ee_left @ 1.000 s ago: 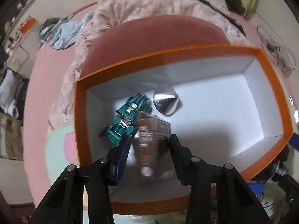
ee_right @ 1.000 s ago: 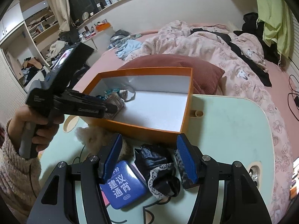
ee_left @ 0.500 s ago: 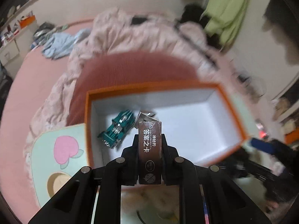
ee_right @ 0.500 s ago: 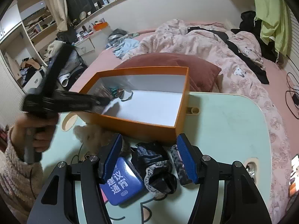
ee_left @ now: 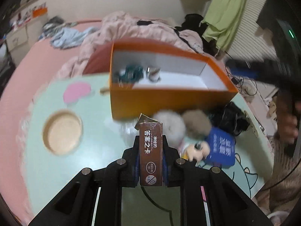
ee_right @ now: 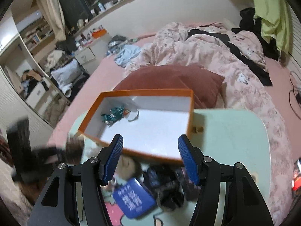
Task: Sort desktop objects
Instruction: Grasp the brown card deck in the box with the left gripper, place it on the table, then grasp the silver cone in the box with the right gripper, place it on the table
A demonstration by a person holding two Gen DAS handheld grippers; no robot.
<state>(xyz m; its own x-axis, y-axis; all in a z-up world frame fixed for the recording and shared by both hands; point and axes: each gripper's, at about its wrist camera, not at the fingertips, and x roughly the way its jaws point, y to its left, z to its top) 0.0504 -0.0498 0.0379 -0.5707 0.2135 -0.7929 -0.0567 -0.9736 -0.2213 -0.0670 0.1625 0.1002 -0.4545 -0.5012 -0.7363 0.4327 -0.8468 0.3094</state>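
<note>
Left wrist view: at the left of the frame a round tan recess [ee_left: 62,132] sits in the pale green tabletop [ee_left: 90,150], and a pink heart shape [ee_left: 76,92] is printed above it. Centre frame, the left tongs [ee_left: 150,162] are clamped tight on a slim brown card box [ee_left: 151,150], which stands upright between the pads and hangs over the tabletop, outside the orange box [ee_left: 165,101]. That orange box sits just above it in the frame, with a teal toy car [ee_left: 131,73] in its left end and a small shiny thing beside the car, too blurred to name. To the right, a fluffy white ball [ee_left: 171,126] and a tan one [ee_left: 197,124] lie side by side, then a blue tin [ee_left: 221,148] and a dark bundle of cloth [ee_left: 231,118]. Right wrist view: the right tongs [ee_right: 150,159] stand about half open with nothing between the blue pads, hovering over the near edge of the orange box [ee_right: 131,149], blue tin [ee_right: 134,199] low in the frame.
</note>
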